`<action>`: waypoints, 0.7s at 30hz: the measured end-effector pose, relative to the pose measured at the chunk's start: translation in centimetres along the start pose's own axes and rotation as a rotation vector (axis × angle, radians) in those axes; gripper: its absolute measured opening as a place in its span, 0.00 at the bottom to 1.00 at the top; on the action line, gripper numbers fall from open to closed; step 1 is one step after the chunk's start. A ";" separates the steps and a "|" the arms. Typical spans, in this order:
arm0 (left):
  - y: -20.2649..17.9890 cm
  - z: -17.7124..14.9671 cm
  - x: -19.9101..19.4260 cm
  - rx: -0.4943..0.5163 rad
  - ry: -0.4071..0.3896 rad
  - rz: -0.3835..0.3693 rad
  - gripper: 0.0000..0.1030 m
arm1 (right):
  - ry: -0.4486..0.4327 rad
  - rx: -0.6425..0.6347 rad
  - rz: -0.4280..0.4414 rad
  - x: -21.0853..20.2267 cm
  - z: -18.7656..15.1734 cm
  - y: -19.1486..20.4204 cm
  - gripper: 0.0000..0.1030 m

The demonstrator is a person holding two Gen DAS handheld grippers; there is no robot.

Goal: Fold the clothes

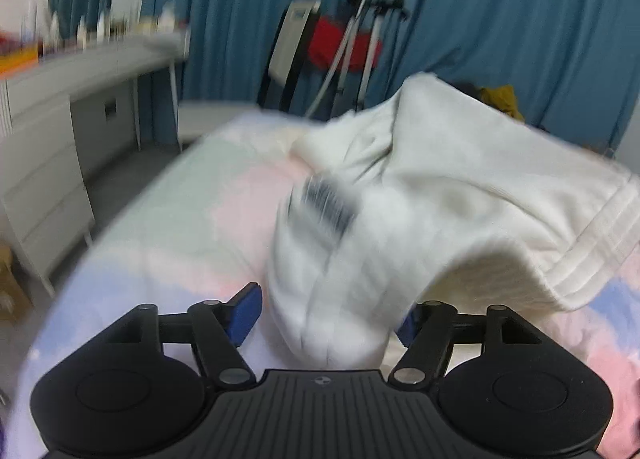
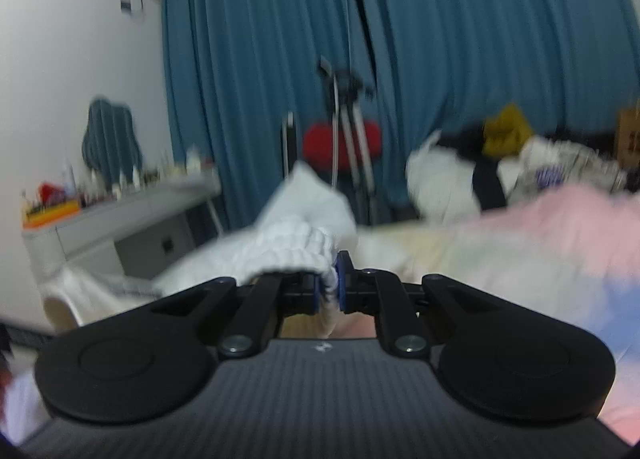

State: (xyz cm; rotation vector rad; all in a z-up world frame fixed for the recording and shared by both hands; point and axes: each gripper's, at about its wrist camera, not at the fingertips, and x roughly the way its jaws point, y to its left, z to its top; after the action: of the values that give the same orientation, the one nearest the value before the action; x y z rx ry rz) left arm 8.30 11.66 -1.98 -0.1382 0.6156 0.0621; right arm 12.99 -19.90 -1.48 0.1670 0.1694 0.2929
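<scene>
A white sweatshirt [image 1: 420, 187] with a dark striped label lies heaped on the pastel pink, blue and green bed sheet [image 1: 180, 219]. A bunched part of it hangs between the blue pads of my left gripper [image 1: 326, 319], which stands open, the left pad clear of the cloth. In the right wrist view my right gripper [image 2: 329, 291] is shut on the ribbed hem of the white sweatshirt [image 2: 296, 243], held lifted above the bed sheet [image 2: 540, 235]. Both views are blurred.
A white desk [image 1: 80, 71] with bottles stands left of the bed. Beyond the bed's far end are a tripod [image 1: 360, 39], a red object [image 1: 340, 43] and blue curtains [image 1: 520, 19]. A pile of other clothes [image 2: 500, 163] sits at the far right of the bed.
</scene>
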 end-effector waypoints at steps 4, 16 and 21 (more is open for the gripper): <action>-3.6 -1.4 -3.5 0.185 -0.114 -0.035 0.80 | -0.124 -0.121 -0.030 -4.7 2.6 1.7 0.11; -12.1 -6.2 2.3 0.643 0.010 0.142 0.50 | 0.199 -0.129 -0.244 -2.7 -2.4 -5.1 0.11; -10.4 -3.7 1.8 0.510 -0.046 0.159 0.11 | 0.362 -0.046 -0.278 -1.2 -5.6 -6.8 0.12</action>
State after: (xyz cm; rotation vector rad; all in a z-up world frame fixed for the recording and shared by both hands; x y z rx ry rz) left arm 8.63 0.81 -4.87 0.4049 0.5786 0.0605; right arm 12.69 -25.88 -8.05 0.0424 0.5393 0.0465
